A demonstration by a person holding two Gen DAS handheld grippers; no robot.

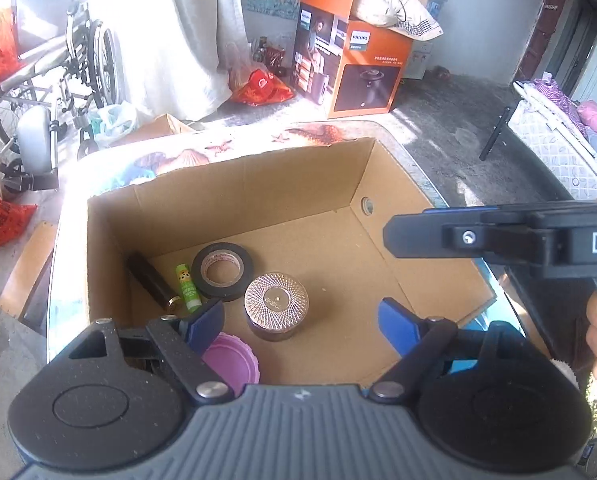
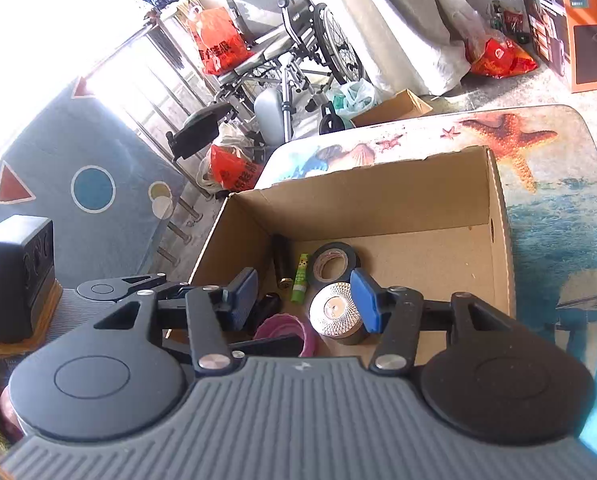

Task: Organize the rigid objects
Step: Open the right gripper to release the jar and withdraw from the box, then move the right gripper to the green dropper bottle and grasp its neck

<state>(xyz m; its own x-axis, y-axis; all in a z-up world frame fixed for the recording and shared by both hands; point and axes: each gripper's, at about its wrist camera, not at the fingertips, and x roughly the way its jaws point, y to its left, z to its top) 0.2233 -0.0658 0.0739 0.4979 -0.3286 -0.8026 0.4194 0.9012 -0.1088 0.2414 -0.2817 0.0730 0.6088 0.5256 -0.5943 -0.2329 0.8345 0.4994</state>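
An open cardboard box [image 1: 258,184] sits on a table with a sea-print cloth [image 2: 538,200]. Inside lie a black tape roll [image 1: 221,266], a green glue stick [image 1: 187,287], a dark tube with a gold end [image 1: 150,282], a round jar with a patterned metallic lid [image 1: 276,305] and a pink lid [image 1: 230,362]. My left gripper [image 1: 302,320] is open and empty above the box's near side. My right gripper [image 2: 304,300] is open and empty above the same objects; it also reaches in from the right in the left wrist view [image 1: 390,234].
A wheelchair [image 2: 282,52], red bags [image 2: 218,44] and an orange Philips carton [image 1: 350,60] stand on the floor beyond the table. A small open carton [image 2: 390,108] lies by the table's far edge. A bed [image 1: 558,140] is at the right.
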